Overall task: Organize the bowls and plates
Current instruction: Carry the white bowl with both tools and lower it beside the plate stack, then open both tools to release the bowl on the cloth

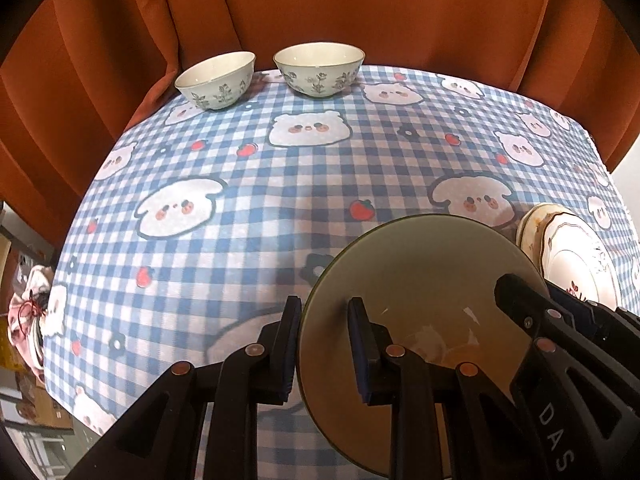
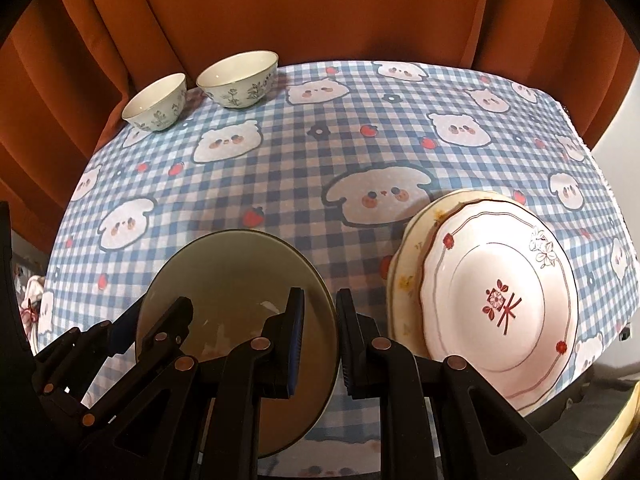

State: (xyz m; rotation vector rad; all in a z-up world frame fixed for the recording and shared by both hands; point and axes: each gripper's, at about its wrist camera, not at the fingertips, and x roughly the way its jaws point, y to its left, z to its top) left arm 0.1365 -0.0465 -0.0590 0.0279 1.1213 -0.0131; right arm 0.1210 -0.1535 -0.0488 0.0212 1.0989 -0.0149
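Observation:
An olive-green bowl [image 1: 424, 276] [image 2: 236, 272] sits at the near edge of the table. My left gripper [image 1: 324, 344] straddles its left rim, one finger outside and one inside, jaws apart. My right gripper [image 2: 320, 344] straddles its right rim the same way, jaws apart. Each gripper shows in the other's view, left [image 2: 132, 320] and right [image 1: 532, 312]. A white plate with red flowers [image 2: 500, 300] [image 1: 580, 264] lies stacked on a cream plate [image 2: 404, 280] to the right. Two floral bowls [image 1: 216, 80] [image 1: 320, 70] stand at the far left edge.
The table has a blue checked cloth with cartoon animals [image 1: 280, 200] [image 2: 320, 152]. An orange curtain [image 1: 360, 8] hangs close behind the far edge. Pink fabric and boxes [image 1: 28, 312] lie below the table's left side.

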